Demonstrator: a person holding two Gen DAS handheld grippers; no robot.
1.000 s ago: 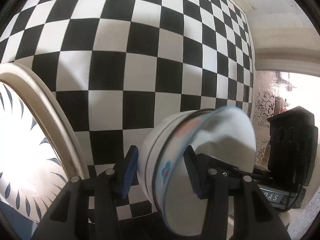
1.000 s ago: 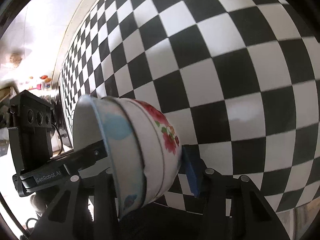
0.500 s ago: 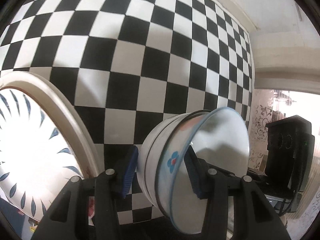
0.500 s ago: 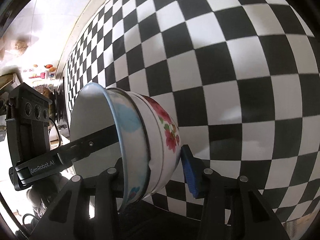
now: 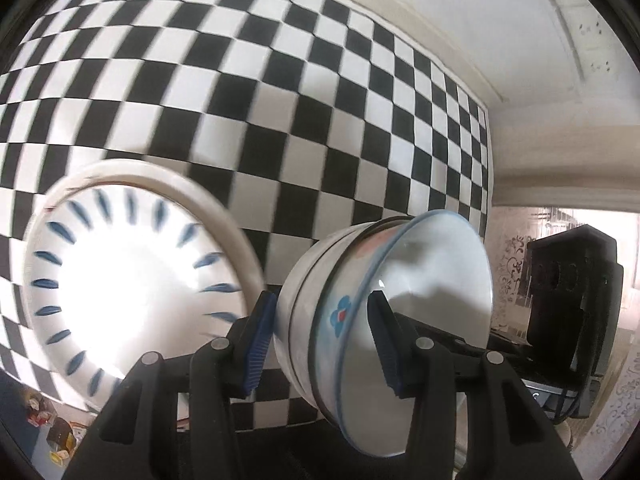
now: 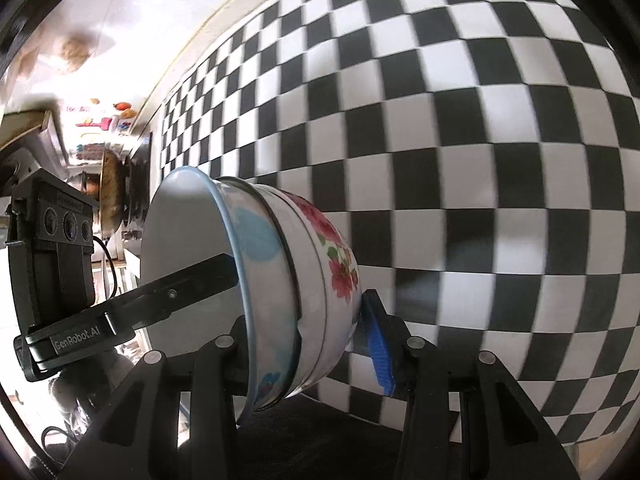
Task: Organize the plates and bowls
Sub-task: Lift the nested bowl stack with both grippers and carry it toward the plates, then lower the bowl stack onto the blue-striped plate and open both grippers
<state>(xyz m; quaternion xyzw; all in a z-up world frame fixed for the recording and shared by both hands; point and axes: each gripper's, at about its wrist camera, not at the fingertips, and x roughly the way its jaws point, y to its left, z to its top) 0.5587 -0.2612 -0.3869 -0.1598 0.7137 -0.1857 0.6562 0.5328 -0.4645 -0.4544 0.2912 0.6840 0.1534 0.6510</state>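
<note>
Gripping nested bowls point(image 5: 384, 304) from opposite sides, left claw point(image 5: 322, 344) and right claw point(image 6: 308, 336) both clamp the rims beside a blue-petalled plate point(image 5: 132, 276)

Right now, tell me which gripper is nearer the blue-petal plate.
Left. The left gripper holds the stacked bowls just beside the plate; the right gripper shows no plate.

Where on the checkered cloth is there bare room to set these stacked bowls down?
Free: the checkered cloth ahead and right of the stacked bowls. Crowded: the left side, where the large plate lies beside them. Both the left gripper and right gripper clamp the bowls.
</note>
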